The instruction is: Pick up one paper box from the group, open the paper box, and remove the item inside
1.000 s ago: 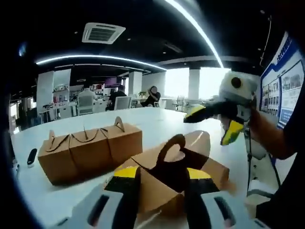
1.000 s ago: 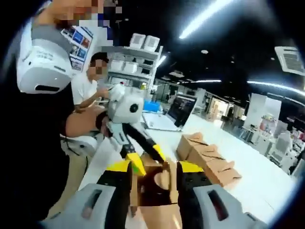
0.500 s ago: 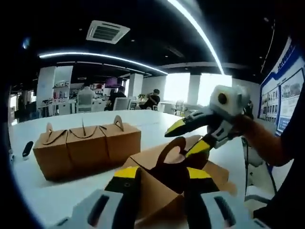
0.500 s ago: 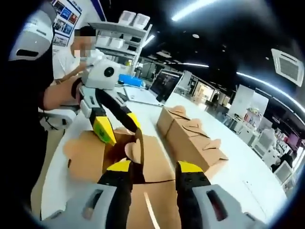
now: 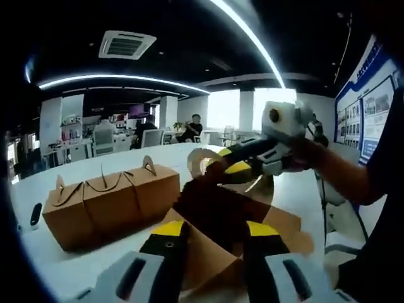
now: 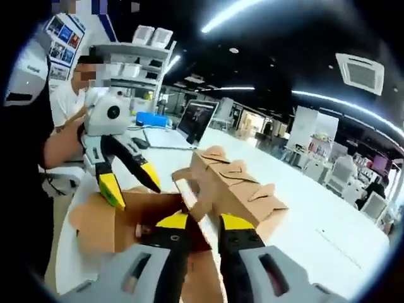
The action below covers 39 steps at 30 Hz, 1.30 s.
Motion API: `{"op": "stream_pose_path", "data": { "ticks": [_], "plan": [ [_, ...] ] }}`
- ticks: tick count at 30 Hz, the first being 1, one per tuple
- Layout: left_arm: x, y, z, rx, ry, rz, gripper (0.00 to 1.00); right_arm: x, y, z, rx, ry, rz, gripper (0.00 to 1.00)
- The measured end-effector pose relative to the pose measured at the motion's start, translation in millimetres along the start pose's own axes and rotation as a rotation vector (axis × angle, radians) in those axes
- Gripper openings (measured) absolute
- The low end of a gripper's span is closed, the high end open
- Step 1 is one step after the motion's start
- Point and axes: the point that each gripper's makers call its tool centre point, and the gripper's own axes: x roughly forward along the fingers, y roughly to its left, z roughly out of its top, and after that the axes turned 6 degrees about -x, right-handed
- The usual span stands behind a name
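Observation:
An open brown paper box [image 5: 278, 221] lies on the white table [image 5: 57, 268]. Its near corner sits between the jaws of my left gripper [image 5: 213, 230], which is shut on it. My right gripper [image 5: 218, 169] comes in from the right and is shut on the box's handle flap [image 5: 201, 161], held raised. In the right gripper view the flap [image 6: 194, 189] is pinched between the narrow jaws of my right gripper [image 6: 203, 221]. My left gripper [image 6: 129, 182] grips the open box [image 6: 95, 221] at the left. The inside is dark, so I cannot make out its contents.
A row of closed paper boxes [image 5: 113, 202] [image 6: 237, 183] stands beside the open one. A small black object [image 5: 35, 214] lies near the table's left edge. The person's arm [image 5: 353, 180] reaches in from the right. A monitor [image 6: 196, 120] and another person [image 6: 69, 101] are further back.
My right gripper's jaws have closed on the handle flap and lifted it up off the box. The left gripper has kept its hold on the box.

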Motion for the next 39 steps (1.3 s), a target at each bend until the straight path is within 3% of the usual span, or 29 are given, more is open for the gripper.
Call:
{"op": "stream_pose_path", "data": {
  "ticks": [1,7,9,15,19,21,25,31,33,34,37,39],
  "plan": [
    [0.3,0.2,0.0,-0.001,0.0,-0.003,0.37,1.3,-3.7,0.6,0.044,-0.009,-0.004,0.09],
    [1.2,1.6,0.0,-0.012,-0.001,0.004,0.37,6.2,-8.3,2.6,0.126,-0.044,0.06,0.05],
    [1.2,2.0,0.0,-0.014,-0.004,0.007,0.37,8.7,-8.3,3.9,0.191,-0.071,0.095,0.04],
    [2.3,2.5,0.4,-0.019,-0.007,0.007,0.36,12.7,-13.2,1.8,0.453,-0.146,0.209,0.03],
    [2.3,2.6,0.4,-0.02,-0.01,0.005,0.36,13.6,-14.7,-0.6,0.719,-0.172,0.336,0.04],
    [2.4,2.9,0.6,-0.021,-0.009,0.002,0.36,13.2,-10.9,0.3,0.8,-0.173,0.398,0.04],
    [2.0,3.3,0.5,-0.02,-0.004,0.005,0.37,15.6,-5.2,6.0,0.772,-0.206,0.458,0.06],
    [1.7,2.5,0.7,-0.011,-0.008,0.005,0.36,29.0,-5.7,13.4,0.684,-0.195,0.398,0.11],
    [2.3,2.0,0.9,-0.009,-0.009,0.005,0.36,31.3,-3.1,15.1,0.685,-0.188,0.408,0.15],
    [2.2,1.9,0.8,-0.009,-0.008,0.004,0.36,31.0,0.2,14.5,0.684,-0.175,0.428,0.12],
    [2.0,1.9,0.5,-0.011,-0.005,0.002,0.36,34.2,0.2,11.9,0.717,-0.154,0.442,0.03],
    [1.7,1.5,0.3,-0.01,-0.008,0.0,0.36,35.2,-3.0,9.1,0.81,-0.135,0.447,0.03]
  ]
}}
